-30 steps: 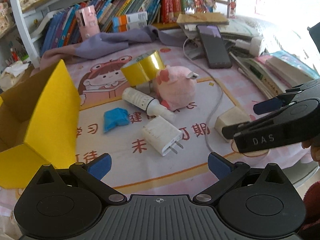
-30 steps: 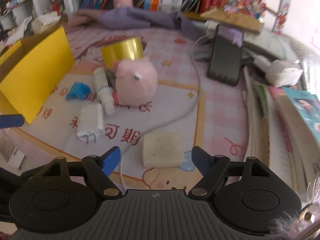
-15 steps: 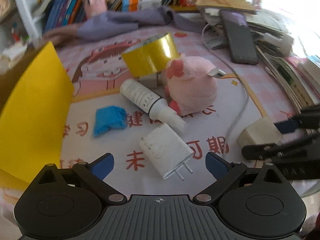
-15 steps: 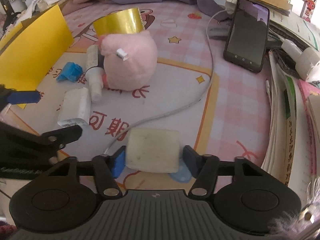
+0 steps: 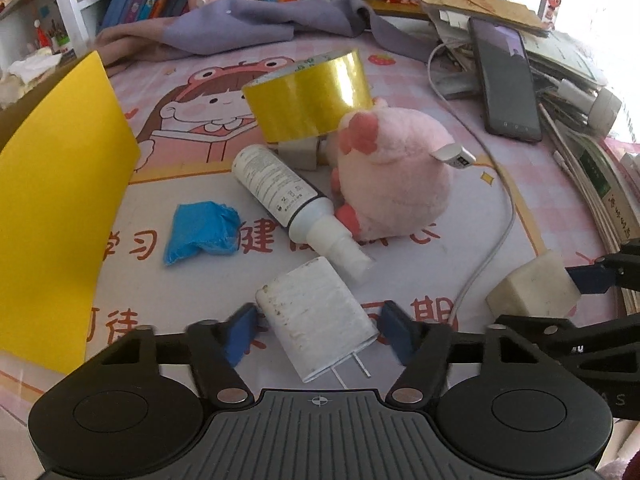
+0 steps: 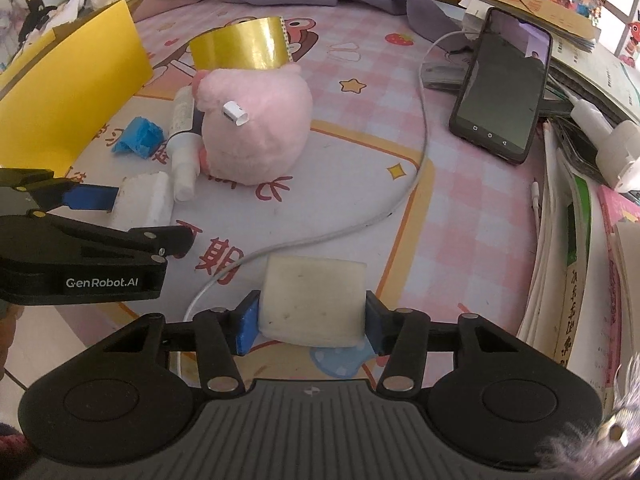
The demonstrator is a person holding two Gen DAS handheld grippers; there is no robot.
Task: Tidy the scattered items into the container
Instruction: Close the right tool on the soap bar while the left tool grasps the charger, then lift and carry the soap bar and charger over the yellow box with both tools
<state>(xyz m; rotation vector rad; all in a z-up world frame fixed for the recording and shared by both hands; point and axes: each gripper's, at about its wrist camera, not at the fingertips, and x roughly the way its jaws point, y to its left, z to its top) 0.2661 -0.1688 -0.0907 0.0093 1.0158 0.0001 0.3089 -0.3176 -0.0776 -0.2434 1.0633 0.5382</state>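
now both tools have come down from a hover onto their targets. our left gripper [image 5: 318, 330], wide apart a second ago, is closing around the white plug adapter [image 5: 316, 320]; a sliver of mat shows beside each pad, so not yet clamped. our right gripper [image 6: 310, 320], also narrower than before, is closing with its pads against both sides of the cream charger block [image 6: 314, 300], which we judge gripped. both items sit on the pink mat [image 6: 460, 208], none yet in the yellow box [image 5: 52, 208] at far left. the block's cable [image 6: 400, 196] trails toward the phone [image 6: 504, 84] and may drag. clear mat lies between adapter and box; the bottle [image 5: 288, 200] nearly touches the adapter's far corner.
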